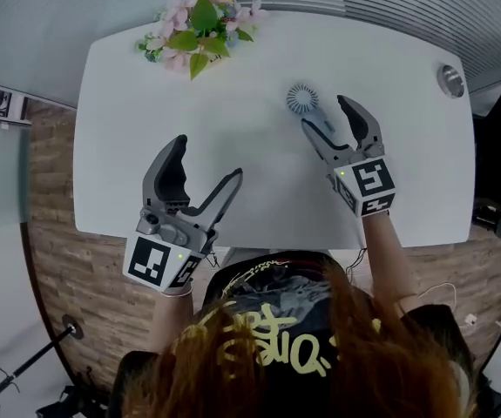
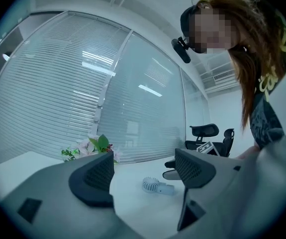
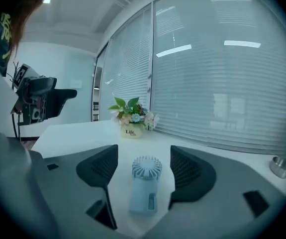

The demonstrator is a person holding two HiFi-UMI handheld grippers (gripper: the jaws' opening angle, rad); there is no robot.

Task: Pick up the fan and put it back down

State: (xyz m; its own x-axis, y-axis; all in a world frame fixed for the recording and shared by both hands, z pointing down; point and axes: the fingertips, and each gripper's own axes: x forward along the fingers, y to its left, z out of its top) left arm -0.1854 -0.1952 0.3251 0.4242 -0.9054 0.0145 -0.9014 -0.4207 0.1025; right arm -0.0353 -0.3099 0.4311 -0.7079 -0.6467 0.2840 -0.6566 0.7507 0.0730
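Note:
A small pale-blue hand-held fan [image 1: 302,99] lies flat on the white table [image 1: 128,138], its round grille toward the far side. My right gripper [image 1: 324,112] is open, its jaws either side of the fan's handle. In the right gripper view the fan [image 3: 145,183] lies between the pads, which stand clear of it, and the right gripper [image 3: 143,172] sits low over the table. My left gripper [image 1: 208,157] is open and empty near the table's front edge. The left gripper [image 2: 145,176] points at the fan [image 2: 156,185] from a distance.
A pot of flowers [image 1: 199,24] stands at the table's far edge, behind the fan [image 3: 131,118]. A round metal disc [image 1: 450,80] sits at the far right corner. Window blinds run behind the table. A black office chair [image 2: 207,133] stands beyond the table's right side.

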